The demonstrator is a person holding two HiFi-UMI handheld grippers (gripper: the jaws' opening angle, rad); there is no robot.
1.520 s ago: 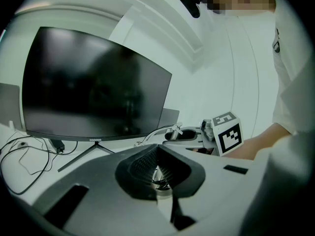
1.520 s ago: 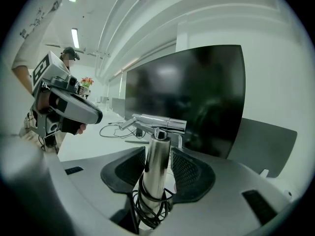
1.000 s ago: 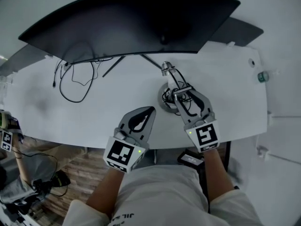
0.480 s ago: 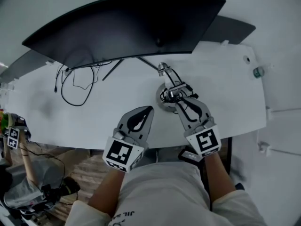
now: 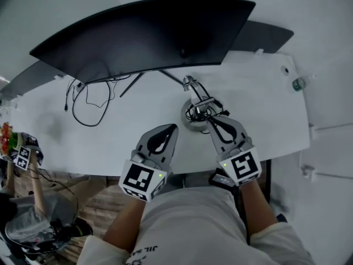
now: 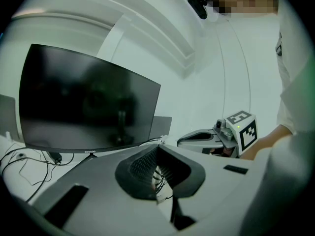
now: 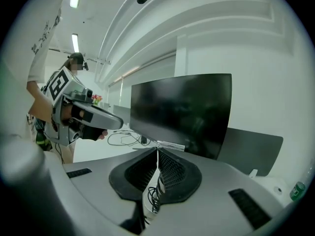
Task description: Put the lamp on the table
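Note:
The lamp stands on the white table in front of the monitor, on a round grey base, with a thin neck wound in black cable. My right gripper is shut on that neck just above the base. In the right gripper view its jaws meet at the tips, and the lamp's white stem and cable sit between the pads lower down. My left gripper hovers shut and empty over the table's near edge, left of the lamp. In the left gripper view its tips meet.
A wide curved black monitor spans the back of the table, and a loose black cable lies at its left. A small green bottle stands at the far right edge. The person's lap is just below the table's front edge.
The right gripper's jaws stood wide around the lamp's neck and have closed onto it. The left gripper has stayed where it was.

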